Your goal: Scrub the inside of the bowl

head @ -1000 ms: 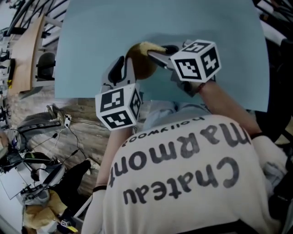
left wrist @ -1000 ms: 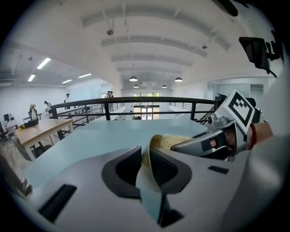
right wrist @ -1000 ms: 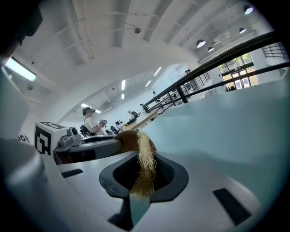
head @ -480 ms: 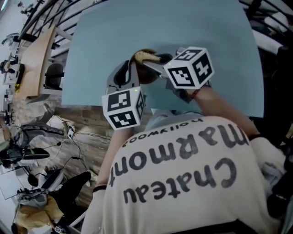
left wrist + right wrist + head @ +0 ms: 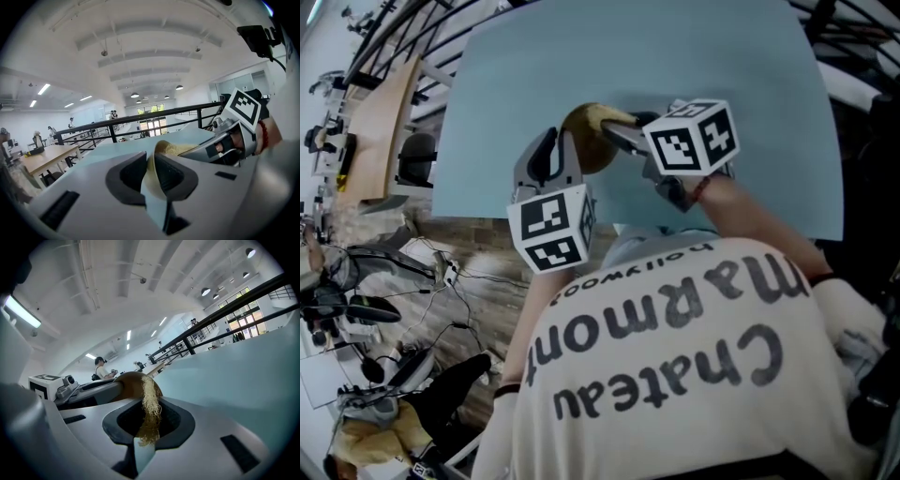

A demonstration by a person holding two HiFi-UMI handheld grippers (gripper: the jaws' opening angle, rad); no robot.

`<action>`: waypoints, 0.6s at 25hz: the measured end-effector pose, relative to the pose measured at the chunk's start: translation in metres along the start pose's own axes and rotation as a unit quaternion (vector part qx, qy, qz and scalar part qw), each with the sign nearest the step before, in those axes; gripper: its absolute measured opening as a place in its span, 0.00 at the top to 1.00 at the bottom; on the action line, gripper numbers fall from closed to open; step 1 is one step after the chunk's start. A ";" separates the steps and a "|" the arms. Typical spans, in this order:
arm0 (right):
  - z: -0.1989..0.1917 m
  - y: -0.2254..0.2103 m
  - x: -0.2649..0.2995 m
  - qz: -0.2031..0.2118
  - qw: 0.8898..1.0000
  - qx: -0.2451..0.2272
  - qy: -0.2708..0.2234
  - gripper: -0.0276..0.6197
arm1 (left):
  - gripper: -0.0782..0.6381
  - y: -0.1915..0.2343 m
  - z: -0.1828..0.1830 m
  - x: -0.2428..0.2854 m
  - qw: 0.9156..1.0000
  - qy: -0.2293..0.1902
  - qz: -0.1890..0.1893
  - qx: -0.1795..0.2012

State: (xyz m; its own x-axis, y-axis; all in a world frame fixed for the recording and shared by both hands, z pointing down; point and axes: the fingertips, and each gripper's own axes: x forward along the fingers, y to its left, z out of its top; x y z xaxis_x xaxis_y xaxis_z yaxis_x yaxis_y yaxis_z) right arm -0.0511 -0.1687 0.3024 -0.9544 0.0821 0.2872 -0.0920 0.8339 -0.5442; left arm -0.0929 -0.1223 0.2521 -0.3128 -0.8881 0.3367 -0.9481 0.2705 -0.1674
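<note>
A tan-brown bowl is held tilted over the light-blue table. My left gripper comes at it from below and grips it. In the left gripper view, the bowl's rim sits pinched between the jaws of the left gripper, which have just been opening slightly. My right gripper reaches in from the right. The right gripper is shut on a pale fibrous scrubber, whose tip lies against the bowl. The scrubber also shows inside the bowl in the left gripper view.
The table's near edge runs just under the grippers, with wood floor, cables and gear to the left. A wooden bench stands at far left. A black railing runs beyond the table. The person's white shirt fills the lower head view.
Both grippers and the bowl have risen slightly together above the table. The left gripper's marker cube has rolled a little. Both grips look the same as before.
</note>
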 end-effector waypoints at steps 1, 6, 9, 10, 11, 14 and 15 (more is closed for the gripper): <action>-0.001 -0.002 0.000 0.001 1.000 0.003 0.002 0.86 | 0.83 0.000 0.000 0.001 1.000 -0.001 0.002 -0.003; -0.009 -0.006 0.008 0.007 1.000 0.017 -0.003 0.86 | 0.82 0.003 -0.004 0.001 1.000 -0.013 0.004 -0.013; -0.013 -0.007 0.009 0.007 1.000 0.013 0.000 0.86 | 0.82 0.004 -0.002 -0.001 0.999 -0.022 0.004 -0.025; -0.012 -0.005 0.008 0.008 1.000 0.007 0.001 0.86 | 0.82 0.003 -0.001 -0.002 0.999 -0.024 0.005 -0.030; -0.011 -0.002 0.007 0.007 1.000 0.001 0.001 0.86 | 0.82 0.003 0.001 -0.004 0.999 -0.026 0.006 -0.034; -0.008 0.002 0.010 0.005 1.000 -0.004 -0.002 0.86 | 0.82 0.009 0.006 -0.006 0.999 -0.034 0.009 -0.037; -0.008 0.002 0.012 0.005 1.000 -0.002 -0.004 0.86 | 0.81 0.010 0.005 -0.006 0.999 -0.037 0.009 -0.037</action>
State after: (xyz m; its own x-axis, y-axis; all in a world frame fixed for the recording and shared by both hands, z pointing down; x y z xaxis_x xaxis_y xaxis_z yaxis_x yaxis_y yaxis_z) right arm -0.0600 -0.1617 0.3113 -0.9573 0.0872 0.2755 -0.0804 0.8354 -0.5437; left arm -0.0997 -0.1162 0.2434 -0.3269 -0.9071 0.2651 -0.9450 0.3103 -0.1033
